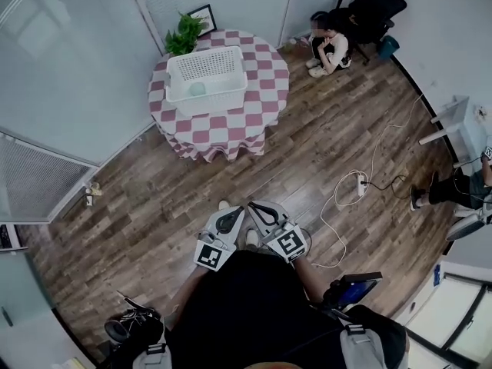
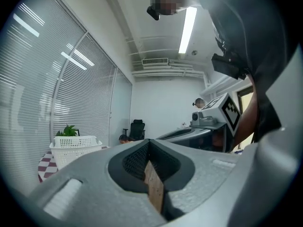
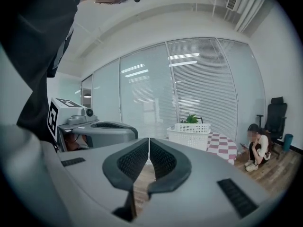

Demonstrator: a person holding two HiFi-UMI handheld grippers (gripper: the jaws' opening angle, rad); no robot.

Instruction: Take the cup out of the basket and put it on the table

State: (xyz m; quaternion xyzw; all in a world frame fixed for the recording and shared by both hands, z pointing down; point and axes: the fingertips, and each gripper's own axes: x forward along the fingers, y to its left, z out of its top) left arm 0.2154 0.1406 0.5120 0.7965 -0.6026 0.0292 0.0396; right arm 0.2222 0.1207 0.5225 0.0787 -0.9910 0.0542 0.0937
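A white plastic basket stands on a round table with a red-and-white checked cloth at the far side of the room. Inside the basket lies a pale green cup. Both grippers are held close to the person's body, far from the table. My left gripper has its jaws shut with nothing between them. Beside it, my right gripper is also shut and empty. The basket shows far off in the left gripper view, and the basket in the right gripper view too.
A potted plant and a picture frame stand behind the basket. A person sits on the floor by an office chair. A power strip with white cable lies on the wood floor at right. Glass walls with blinds bound the left.
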